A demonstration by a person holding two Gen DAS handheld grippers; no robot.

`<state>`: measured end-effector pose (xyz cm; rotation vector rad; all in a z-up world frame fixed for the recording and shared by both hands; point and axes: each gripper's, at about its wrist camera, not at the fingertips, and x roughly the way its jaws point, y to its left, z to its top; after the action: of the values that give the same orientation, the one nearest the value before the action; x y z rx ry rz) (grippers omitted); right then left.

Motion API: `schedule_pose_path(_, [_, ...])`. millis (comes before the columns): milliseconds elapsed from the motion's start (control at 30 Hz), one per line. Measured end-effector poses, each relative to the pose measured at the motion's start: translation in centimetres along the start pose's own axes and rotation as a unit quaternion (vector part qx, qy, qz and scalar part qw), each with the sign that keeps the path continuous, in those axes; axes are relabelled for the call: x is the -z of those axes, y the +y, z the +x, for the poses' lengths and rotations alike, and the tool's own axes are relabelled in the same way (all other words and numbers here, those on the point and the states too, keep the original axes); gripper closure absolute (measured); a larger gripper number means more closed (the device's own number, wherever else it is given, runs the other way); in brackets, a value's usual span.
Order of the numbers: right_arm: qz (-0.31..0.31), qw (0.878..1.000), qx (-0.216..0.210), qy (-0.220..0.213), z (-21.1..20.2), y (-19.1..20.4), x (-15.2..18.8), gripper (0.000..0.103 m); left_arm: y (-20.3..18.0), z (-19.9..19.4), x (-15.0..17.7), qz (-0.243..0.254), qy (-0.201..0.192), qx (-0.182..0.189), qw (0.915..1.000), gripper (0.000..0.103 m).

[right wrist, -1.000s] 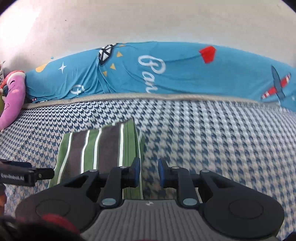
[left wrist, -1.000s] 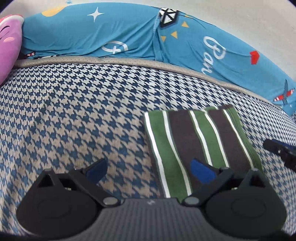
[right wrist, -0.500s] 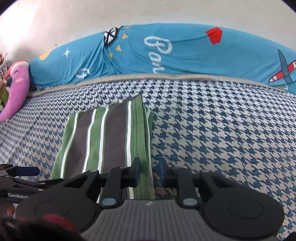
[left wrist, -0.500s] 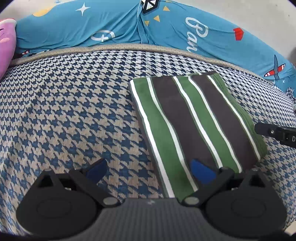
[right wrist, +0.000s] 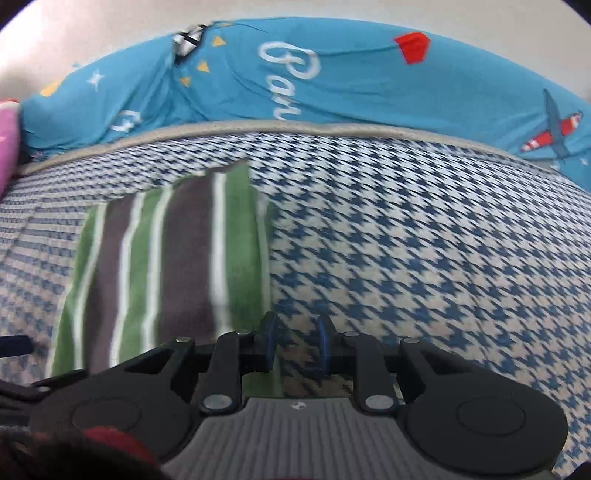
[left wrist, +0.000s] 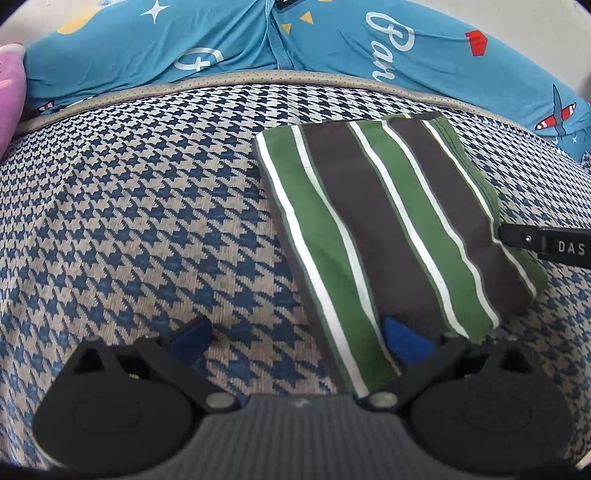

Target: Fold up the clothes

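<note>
A folded garment (left wrist: 388, 229) with green, brown and white stripes lies flat on the houndstooth cover (left wrist: 147, 221). My left gripper (left wrist: 297, 339) is open wide just above the garment's near left corner, with one blue pad (left wrist: 404, 341) over the cloth and the other over the cover. In the right wrist view the garment (right wrist: 166, 258) lies to the left. My right gripper (right wrist: 295, 343) hangs at its right edge with the jaws only narrowly apart, and only the cover shows between them. One right finger (left wrist: 535, 242) reaches the garment's right edge in the left wrist view.
Blue printed bedding (left wrist: 332, 44) lies bunched along the back against a pale wall (right wrist: 110, 33). A pink plush (left wrist: 11, 85) sits at the far left. The cover (right wrist: 424, 258) spreads bare to the right of the garment.
Both grippers have sunk toward the garment, which now looms larger in both views. The right finger has come up to the garment's right edge. Neither jaw gap has changed.
</note>
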<state>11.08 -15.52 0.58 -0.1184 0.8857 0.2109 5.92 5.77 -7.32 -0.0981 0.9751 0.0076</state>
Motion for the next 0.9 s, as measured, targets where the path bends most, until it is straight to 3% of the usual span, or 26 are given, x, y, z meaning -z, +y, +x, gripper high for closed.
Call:
schedule_pose_path(267, [0.045, 0.998, -0.013, -0.029, -3.6, -0.7, -0.3, 0.078, -1.3, -0.8, -0.1, -0.011, 0.010, -0.007, 0.9999, 0.000])
schedule_pose_path(567, [0.062, 0.997, -0.024, -0.042, -7.1, 0.3, 1.7, 0.064, -2.0, -3.6, 1.3, -0.013, -0.002, -0.017, 0.9998, 0.000])
schedule_pose_path(700, [0.065, 0.997, -0.021, -0.046, -7.6, 0.4, 2.5, 0.054, -2.2, -4.4, 1.8, -0.016, -0.002, -0.017, 0.9997, 0.000])
schedule_pose_path(900, [0.061, 0.997, -0.021, -0.032, -7.4, 0.7, 3.4, 0.052, -3.2, -6.0, 3.9, -0.020, 0.001, -0.024, 0.9995, 0.000])
